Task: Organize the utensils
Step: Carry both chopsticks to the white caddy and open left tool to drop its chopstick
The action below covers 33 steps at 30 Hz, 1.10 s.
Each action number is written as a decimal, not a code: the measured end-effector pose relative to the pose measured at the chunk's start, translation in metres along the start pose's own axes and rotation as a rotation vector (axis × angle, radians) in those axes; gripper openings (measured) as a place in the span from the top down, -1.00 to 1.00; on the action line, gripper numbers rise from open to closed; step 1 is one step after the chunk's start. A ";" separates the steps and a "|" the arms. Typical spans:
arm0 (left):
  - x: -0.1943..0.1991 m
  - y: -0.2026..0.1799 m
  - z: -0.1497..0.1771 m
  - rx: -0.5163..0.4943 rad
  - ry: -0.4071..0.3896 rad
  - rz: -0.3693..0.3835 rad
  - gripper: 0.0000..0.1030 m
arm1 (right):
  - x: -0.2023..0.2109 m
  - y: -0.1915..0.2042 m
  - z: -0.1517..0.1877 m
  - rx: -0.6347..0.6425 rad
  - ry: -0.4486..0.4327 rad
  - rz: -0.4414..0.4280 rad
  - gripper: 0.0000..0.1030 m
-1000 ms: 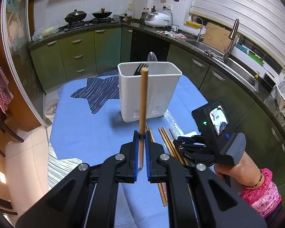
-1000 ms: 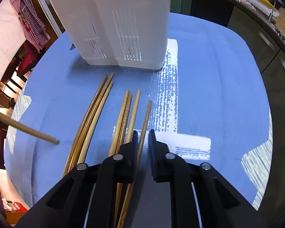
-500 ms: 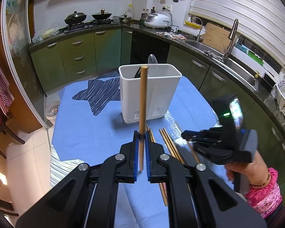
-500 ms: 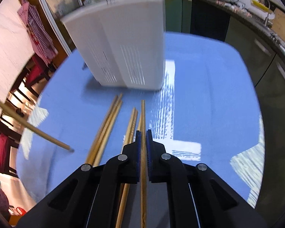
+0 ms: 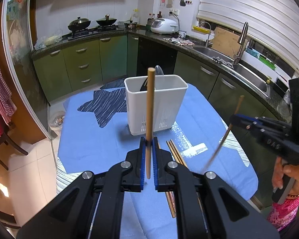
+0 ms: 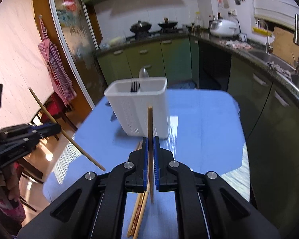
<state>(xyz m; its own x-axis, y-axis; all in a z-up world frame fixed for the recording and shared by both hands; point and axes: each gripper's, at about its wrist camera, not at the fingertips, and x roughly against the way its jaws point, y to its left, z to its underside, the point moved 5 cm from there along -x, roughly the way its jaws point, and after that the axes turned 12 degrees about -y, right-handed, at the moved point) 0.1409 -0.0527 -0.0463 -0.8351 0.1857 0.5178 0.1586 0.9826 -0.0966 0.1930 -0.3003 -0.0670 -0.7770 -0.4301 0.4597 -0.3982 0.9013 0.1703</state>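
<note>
**Two chopsticks lifted, one in each gripper**

Green kitchen cabinets curve round a bench covered with a blue cloth. On it stands a white utensil caddy, with a black fork and a spoon upright inside.

The left hand-held gripper is pressed together on a wooden chopstick, pinching it near its lower part so it stands nearly upright in front of the caddy. The right hand-held gripper is likewise closed tight on a second chopstick, also held close to vertical, clear of the cloth. Seen from the left wrist, that second stick slants through the air at the right.

More chopsticks lie loose on the cloth, just in front of the caddy and beneath the grippers.

Raised lettering shows on the right gripper's body; it looks like "DAS", though I cannot read it with certainty.
</note>
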 end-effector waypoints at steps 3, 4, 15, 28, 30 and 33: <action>0.002 -0.002 -0.007 -0.011 -0.009 0.000 0.87 | 0.010 -0.001 -0.019 0.000 -0.036 -0.005 0.88; 0.002 -0.003 -0.010 -0.013 -0.012 0.001 0.87 | 0.012 0.000 -0.027 -0.001 -0.050 -0.008 0.88; 0.005 -0.007 -0.070 -0.032 -0.057 0.021 0.87 | 0.025 0.019 -0.108 0.057 -0.129 -0.021 0.88; -0.001 -0.015 -0.154 -0.036 -0.166 0.010 0.87 | 0.022 0.028 -0.210 0.057 -0.221 -0.033 0.88; -0.005 -0.015 -0.161 -0.039 -0.178 0.000 0.87 | 0.016 0.028 -0.223 0.054 -0.229 -0.031 0.88; -0.013 -0.012 -0.171 -0.029 -0.204 -0.018 0.87 | 0.001 0.025 -0.238 0.045 -0.234 -0.019 0.88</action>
<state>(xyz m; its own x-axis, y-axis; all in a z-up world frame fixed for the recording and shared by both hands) 0.2398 -0.0671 0.0935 -0.9270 0.1673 0.3357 0.1553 0.9859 -0.0626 0.2988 -0.2661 0.1455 -0.8591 -0.4514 0.2411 -0.4307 0.8922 0.1358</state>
